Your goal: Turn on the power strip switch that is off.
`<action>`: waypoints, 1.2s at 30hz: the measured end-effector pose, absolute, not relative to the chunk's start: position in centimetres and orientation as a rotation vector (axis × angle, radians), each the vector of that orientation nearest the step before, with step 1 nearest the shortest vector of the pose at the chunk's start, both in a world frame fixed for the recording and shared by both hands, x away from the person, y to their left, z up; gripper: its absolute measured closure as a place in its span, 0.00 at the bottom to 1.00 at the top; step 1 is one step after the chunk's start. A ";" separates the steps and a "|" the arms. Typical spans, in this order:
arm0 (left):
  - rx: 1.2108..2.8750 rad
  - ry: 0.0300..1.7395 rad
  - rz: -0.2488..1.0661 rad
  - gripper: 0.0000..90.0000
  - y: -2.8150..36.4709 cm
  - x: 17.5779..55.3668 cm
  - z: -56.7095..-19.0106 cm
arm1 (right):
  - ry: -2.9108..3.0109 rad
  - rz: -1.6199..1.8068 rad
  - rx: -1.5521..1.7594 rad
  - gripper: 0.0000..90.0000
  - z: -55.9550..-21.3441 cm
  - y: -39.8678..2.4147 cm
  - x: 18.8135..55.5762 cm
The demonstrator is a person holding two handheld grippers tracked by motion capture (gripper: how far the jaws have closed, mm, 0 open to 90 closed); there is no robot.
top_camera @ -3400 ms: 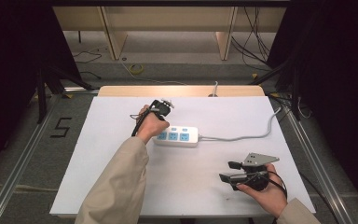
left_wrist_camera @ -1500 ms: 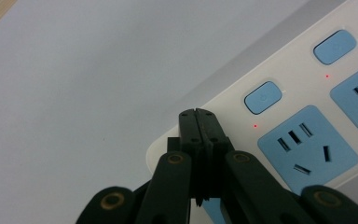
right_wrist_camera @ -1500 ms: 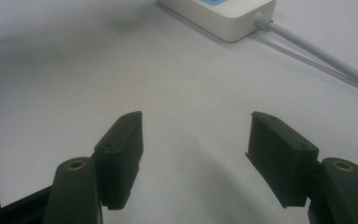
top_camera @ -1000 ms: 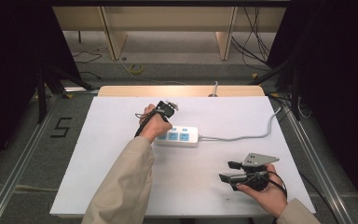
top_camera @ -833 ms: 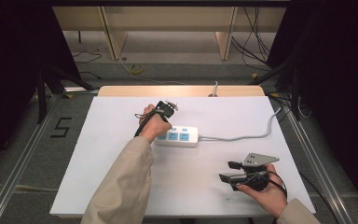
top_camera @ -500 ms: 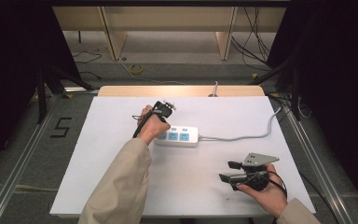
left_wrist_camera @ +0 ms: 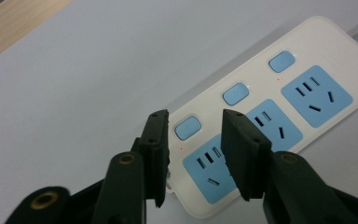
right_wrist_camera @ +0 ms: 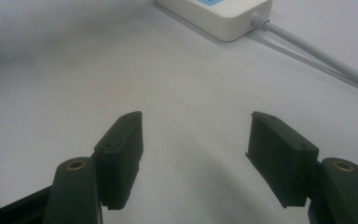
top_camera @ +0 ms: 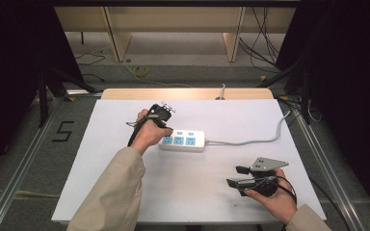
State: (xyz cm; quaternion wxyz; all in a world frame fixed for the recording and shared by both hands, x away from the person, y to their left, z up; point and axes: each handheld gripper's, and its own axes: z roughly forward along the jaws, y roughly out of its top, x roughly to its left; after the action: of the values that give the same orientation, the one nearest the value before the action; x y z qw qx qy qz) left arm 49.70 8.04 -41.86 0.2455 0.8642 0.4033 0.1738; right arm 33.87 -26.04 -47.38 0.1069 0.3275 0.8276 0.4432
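A white power strip (top_camera: 183, 140) with three blue sockets and three blue switches lies mid-table, its grey cable (top_camera: 250, 142) running off to the right. My left gripper (top_camera: 165, 128) hovers over the strip's left end. In the left gripper view the strip (left_wrist_camera: 279, 107) lies just beyond the left gripper (left_wrist_camera: 195, 116), whose jaws have just been opening; they stand apart with nothing between them, framing the nearest switch (left_wrist_camera: 188, 127). My right gripper (top_camera: 233, 175) rests at the front right, open and empty. Beyond the right gripper (right_wrist_camera: 196, 119), the right gripper view shows the strip's end (right_wrist_camera: 223, 18).
The white tabletop (top_camera: 101, 168) stretches wide to the left and front. A wooden strip (top_camera: 183, 93) borders the far edge. The cable (right_wrist_camera: 317, 53) crosses the table ahead of my right gripper. Metal rails and loose floor cables surround the table.
My left hand and its gripper have drifted a little to the left over the strip's end. The right hand has stayed where it was.
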 end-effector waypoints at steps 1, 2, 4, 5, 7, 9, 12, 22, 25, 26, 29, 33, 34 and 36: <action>2.350 1.101 0.463 0.64 8.2 49.5 -41.9 | 2.436 1.304 0.964 0.40 -47.4 -26.0 33.9; 2.346 1.097 0.454 0.62 8.3 49.3 -41.9 | 2.438 1.304 0.967 0.40 -47.4 -26.0 33.8; 2.336 1.088 0.454 0.58 8.7 48.7 -42.0 | 2.438 1.303 0.967 0.40 -47.4 -26.0 33.8; 2.332 1.086 0.457 0.55 8.8 48.6 -42.0 | 2.438 1.301 0.962 0.40 -47.4 -26.0 33.9; 2.310 1.081 0.470 0.50 9.3 48.0 -42.0 | 2.437 1.303 0.965 0.40 -47.4 -26.0 33.9; 2.299 1.072 0.484 0.45 9.8 47.3 -41.9 | 2.437 1.304 0.964 0.40 -47.4 -26.0 33.9; 2.281 1.054 0.488 0.41 10.5 46.1 -42.0 | 2.439 1.301 0.961 0.40 -47.4 -26.0 33.9; 2.275 1.038 0.493 0.36 12.7 42.9 -43.1 | 2.440 1.298 0.964 0.40 -47.4 -25.9 33.9; 2.263 1.037 0.499 0.36 13.2 41.8 -43.7 | 2.441 1.297 0.965 0.40 -47.4 -25.9 33.9; 2.255 1.035 0.497 0.35 13.4 41.3 -44.0 | 2.440 1.298 0.966 0.40 -47.4 -26.0 33.8; 2.271 1.017 0.478 0.34 14.0 40.1 -44.8 | 2.439 1.299 0.964 0.40 -47.4 -26.0 33.9; 2.251 1.019 0.477 0.33 14.8 38.3 -45.8 | 2.439 1.297 0.966 0.40 -47.4 -25.9 33.9; 2.239 1.019 0.479 0.33 15.0 37.9 -46.1 | 2.438 1.297 0.966 0.40 -47.4 -26.0 33.9; 2.223 1.025 0.487 0.32 15.3 37.1 -46.6 | 2.436 1.296 0.967 0.40 -47.4 -26.0 33.9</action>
State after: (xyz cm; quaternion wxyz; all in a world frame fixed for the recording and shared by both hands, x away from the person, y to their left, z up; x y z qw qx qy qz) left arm 37.14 15.31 -46.60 0.3173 0.8447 0.3893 0.1852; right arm 33.90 -25.96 -47.45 0.1085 0.3287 0.8282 0.4407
